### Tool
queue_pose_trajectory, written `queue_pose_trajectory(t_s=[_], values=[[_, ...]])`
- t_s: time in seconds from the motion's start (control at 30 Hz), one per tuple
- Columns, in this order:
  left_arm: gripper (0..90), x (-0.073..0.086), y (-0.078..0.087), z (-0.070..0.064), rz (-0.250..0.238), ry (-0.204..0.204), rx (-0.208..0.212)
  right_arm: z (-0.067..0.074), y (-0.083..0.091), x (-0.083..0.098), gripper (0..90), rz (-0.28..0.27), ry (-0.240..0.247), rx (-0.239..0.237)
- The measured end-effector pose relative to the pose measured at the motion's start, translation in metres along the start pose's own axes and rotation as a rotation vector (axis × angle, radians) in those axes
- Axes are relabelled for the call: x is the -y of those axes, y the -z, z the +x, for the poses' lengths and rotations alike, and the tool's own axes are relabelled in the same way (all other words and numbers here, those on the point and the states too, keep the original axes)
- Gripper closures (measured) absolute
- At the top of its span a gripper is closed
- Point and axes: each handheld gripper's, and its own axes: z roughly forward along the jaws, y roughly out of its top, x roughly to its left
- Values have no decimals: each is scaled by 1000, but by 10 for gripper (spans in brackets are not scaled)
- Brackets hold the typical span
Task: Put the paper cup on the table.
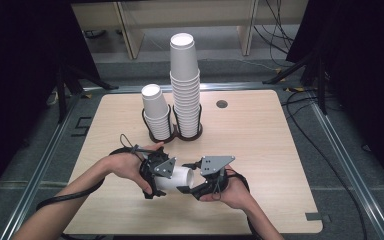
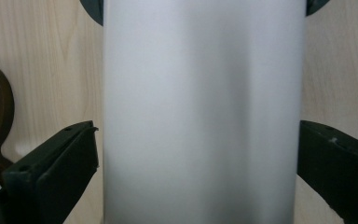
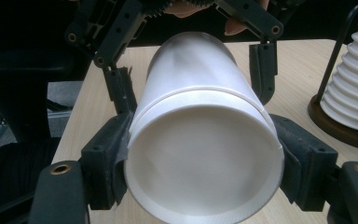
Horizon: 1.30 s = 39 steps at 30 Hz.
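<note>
A white paper cup (image 1: 179, 177) lies on its side low in the centre of the high view, held just above the wooden table (image 1: 260, 150) between the two grippers. The right gripper (image 1: 190, 176) pinches it at the rim end — in the right gripper view both pads press the cup (image 3: 200, 144) just behind its open mouth. The left gripper (image 1: 161, 181) is spread; its jaws flank the cup (image 2: 200, 112) with a sliver of gap (no contact). Two cup stacks (image 1: 179, 95) stand in a dark holder (image 1: 176, 134), upper centre.
</note>
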Motion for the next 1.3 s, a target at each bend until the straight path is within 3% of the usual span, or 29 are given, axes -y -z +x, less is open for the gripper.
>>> queue_pose_trajectory(t_s=[0.27, 0.47, 0.5, 0.53, 0.77, 0.9, 0.93, 1.0, 1.07, 1.1, 1.13, 1.23, 1.27, 1.3], values=[[0, 9, 2, -2, -151, 61, -65, 1, 9, 5, 284, 7, -28, 15], [0, 19, 3, -1, -226, 114, -96, -1, 14, 8, 283, -8, -32, 38], [0, 20, 4, 0, -224, 102, -105, -1, 15, 8, 283, -9, -25, 35], [0, 22, 4, -1, -249, 130, -112, -1, 16, 9, 284, -12, -26, 37], [0, 30, 5, -3, -337, 159, -105, 0, 22, 12, 283, -21, -66, 29], [0, 34, 2, -6, -378, 167, -131, 0, 25, 13, 284, -51, -57, 40], [0, 35, 1, -6, -386, 160, -128, 0, 28, 13, 283, -30, -68, 44], [0, 36, 0, -7, -418, 172, -131, 1, 29, 13, 283, -42, -64, 48], [0, 38, 0, -8, -445, 180, -127, -1, 31, 12, 283, -43, -40, 49], [0, 39, -1, -9, -471, 192, -130, 0, 33, 12, 283, -37, -62, 49], [0, 40, -2, -9, -494, 195, -128, -1, 33, 13, 283, -51, -47, 56], [0, 43, -5, -10, -529, 207, -122, 1, 36, 13, 283, -67, -71, 57], [0, 43, -7, -10, -550, 209, -117, 0, 37, 12, 284, -63, -48, 58], [0, 44, -7, -10, -556, 208, -118, 0, 38, 13, 283, -70, -58, 40]])
